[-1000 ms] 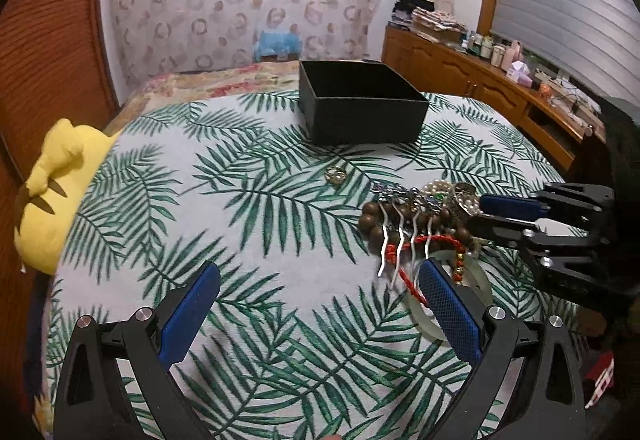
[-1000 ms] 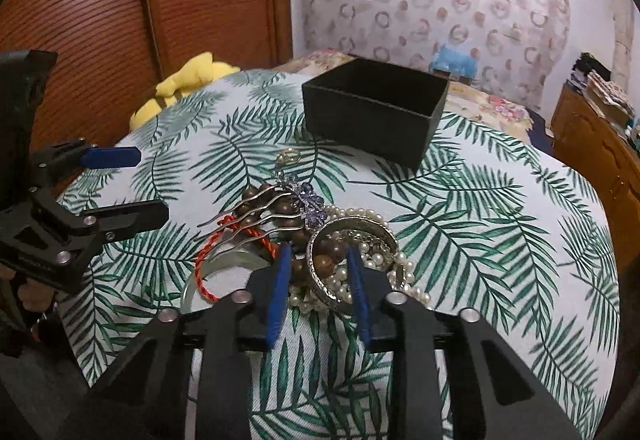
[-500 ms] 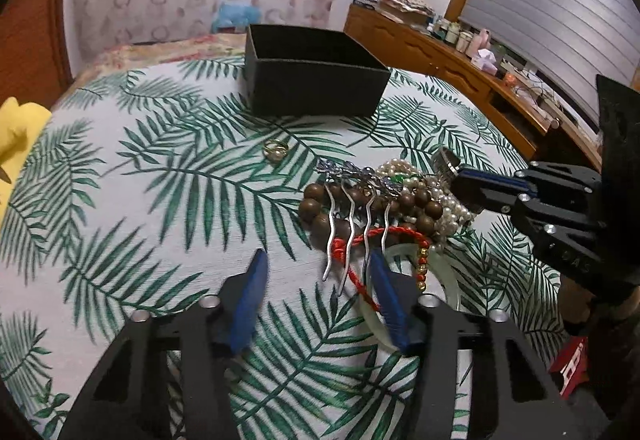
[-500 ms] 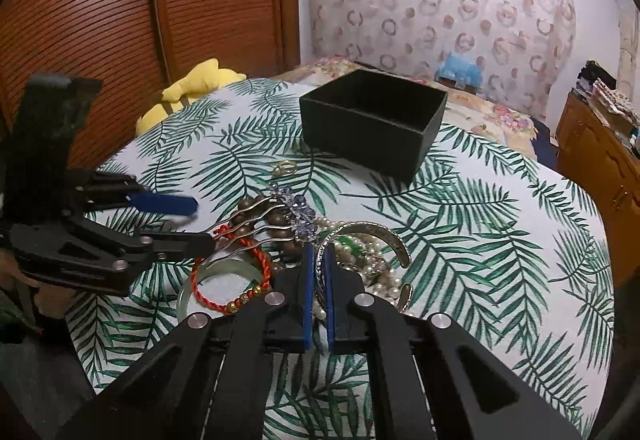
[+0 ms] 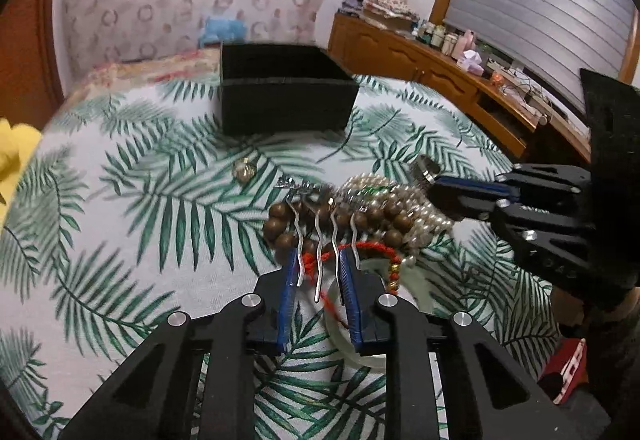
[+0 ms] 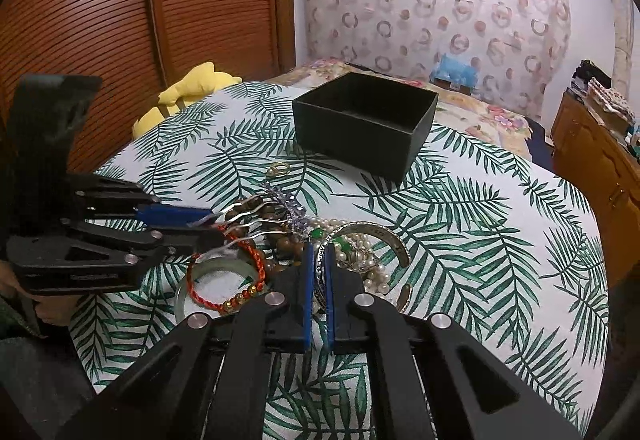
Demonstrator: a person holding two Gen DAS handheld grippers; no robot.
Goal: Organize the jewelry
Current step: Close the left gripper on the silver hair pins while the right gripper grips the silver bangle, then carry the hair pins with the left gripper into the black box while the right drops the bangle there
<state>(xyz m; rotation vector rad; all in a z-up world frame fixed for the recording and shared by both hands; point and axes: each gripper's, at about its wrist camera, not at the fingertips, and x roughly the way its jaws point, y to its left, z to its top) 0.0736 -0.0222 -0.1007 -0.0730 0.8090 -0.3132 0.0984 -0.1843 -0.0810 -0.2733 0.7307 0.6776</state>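
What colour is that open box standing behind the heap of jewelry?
Black, inside and out. The box shows best in the right wrist view.

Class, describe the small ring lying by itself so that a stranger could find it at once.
Start at the black box on the leaf-print cloth. Between the box and the jewelry pile lies one small gold ring. It alone lies apart from the pile.
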